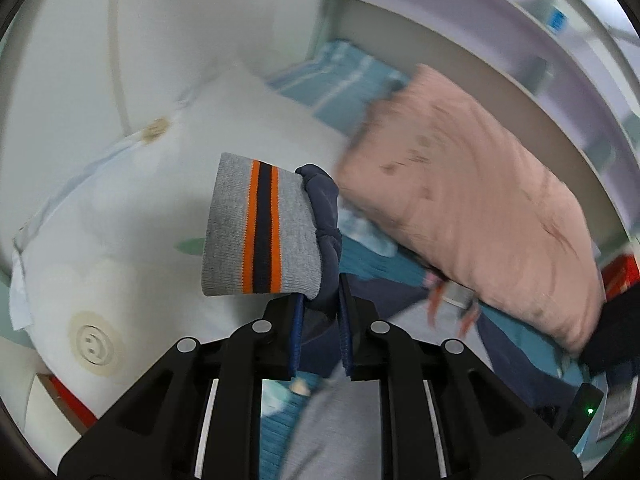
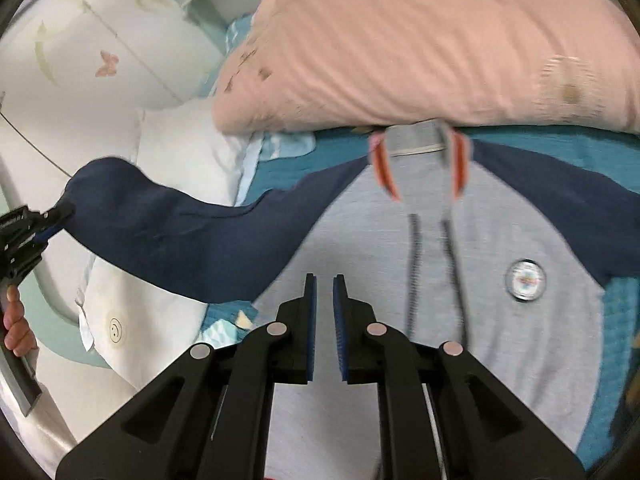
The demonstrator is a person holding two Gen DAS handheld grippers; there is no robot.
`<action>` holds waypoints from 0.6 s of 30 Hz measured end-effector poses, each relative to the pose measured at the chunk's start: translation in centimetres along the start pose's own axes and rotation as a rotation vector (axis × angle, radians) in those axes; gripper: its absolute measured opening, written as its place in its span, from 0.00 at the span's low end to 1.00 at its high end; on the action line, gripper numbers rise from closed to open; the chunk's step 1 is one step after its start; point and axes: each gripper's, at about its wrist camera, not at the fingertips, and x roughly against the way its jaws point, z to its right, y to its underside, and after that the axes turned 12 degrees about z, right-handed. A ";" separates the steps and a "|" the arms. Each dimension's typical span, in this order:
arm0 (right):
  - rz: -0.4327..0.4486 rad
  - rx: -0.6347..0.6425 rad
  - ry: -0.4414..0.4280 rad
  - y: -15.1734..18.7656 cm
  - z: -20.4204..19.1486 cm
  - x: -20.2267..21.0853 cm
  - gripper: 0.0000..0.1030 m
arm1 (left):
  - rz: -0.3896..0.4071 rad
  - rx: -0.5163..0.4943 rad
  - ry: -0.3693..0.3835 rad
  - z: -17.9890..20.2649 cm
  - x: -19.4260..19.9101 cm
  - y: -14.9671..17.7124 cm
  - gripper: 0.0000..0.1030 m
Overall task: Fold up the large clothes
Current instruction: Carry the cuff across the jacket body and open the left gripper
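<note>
A grey hoodie (image 2: 360, 260) with navy sleeves lies face up on a teal bed cover (image 2: 616, 312). My left gripper (image 1: 320, 300) is shut on the navy sleeve (image 1: 324, 216) just behind its grey cuff (image 1: 260, 228), which has an orange and navy stripe, and holds it lifted. In the right wrist view the left gripper (image 2: 52, 220) holds the raised sleeve (image 2: 168, 232) at the far left. My right gripper (image 2: 325, 280) hovers over the hoodie's grey chest, its jaws nearly together with a small gap, holding nothing.
A pink quilt (image 2: 420, 40) lies bunched above the hoodie's hood. White pillows (image 1: 140, 220) with smiley prints lie on the left, also in the right wrist view (image 2: 132, 320). A wall and shelf (image 1: 480, 40) stand behind the bed. A round badge (image 2: 525, 280) is on the hoodie's chest.
</note>
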 end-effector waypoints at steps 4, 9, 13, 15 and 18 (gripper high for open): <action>0.033 -0.043 0.028 0.6 3.9 2.5 0.09 | -0.008 -0.055 0.066 6.0 0.3 1.2 0.15; 0.057 -0.093 0.098 1.4 9.1 4.9 0.09 | -0.047 -0.127 0.135 13.4 -0.7 3.8 0.15; 0.060 -0.137 0.134 2.7 12.6 5.9 0.09 | -0.096 -0.179 0.171 18.0 -2.4 6.3 0.15; 0.060 -0.153 0.151 3.4 14.1 6.0 0.09 | -0.111 -0.189 0.189 19.7 -2.7 7.7 0.15; 0.030 -0.197 0.171 4.9 16.5 6.0 0.09 | -0.148 -0.192 0.224 22.7 -4.0 9.7 0.15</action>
